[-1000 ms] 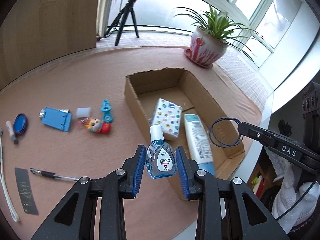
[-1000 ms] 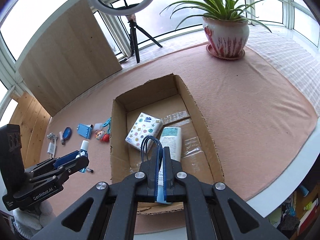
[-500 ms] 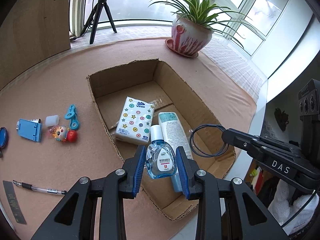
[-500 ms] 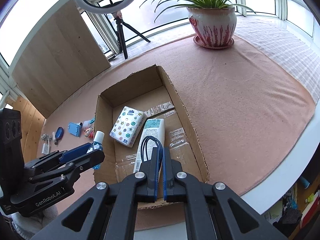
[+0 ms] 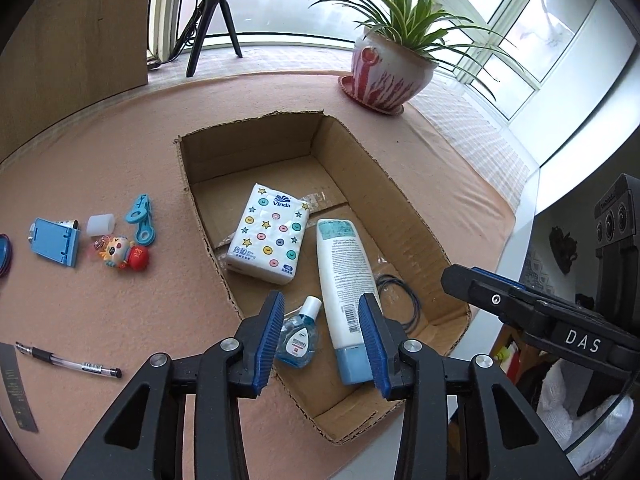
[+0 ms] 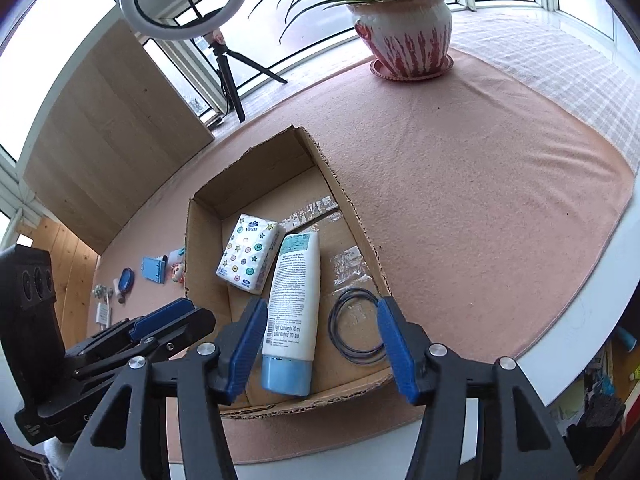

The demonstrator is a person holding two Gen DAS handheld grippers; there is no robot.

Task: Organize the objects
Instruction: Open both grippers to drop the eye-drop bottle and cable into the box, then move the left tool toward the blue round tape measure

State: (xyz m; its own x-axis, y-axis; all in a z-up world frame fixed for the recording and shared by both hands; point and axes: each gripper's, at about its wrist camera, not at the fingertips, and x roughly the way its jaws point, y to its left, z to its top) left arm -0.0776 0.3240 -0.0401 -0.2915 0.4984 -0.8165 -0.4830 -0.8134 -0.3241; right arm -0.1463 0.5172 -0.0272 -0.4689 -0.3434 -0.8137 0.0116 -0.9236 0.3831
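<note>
Both claws, the left gripper (image 5: 322, 334) and right gripper (image 6: 320, 350), are spreading empty over the cardboard box (image 5: 416, 216), so the eye-drop bottle (image 5: 298, 336) and black cable loop (image 6: 355, 326) lie released on its floor below them.

Both grippers' jaws are opening, angled downward.

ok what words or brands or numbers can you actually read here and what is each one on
"Vinda": white tissue pack with coloured dots and stars, in the open cardboard box.
"DAS": black right gripper body, seen from the left wrist view.
"Net Contents 70 ml": white lotion tube with a blue cap; its other print is too small to read.
Small clear blue bottle: label too small to read.
Clear pen and dark strip: print unreadable.
</note>
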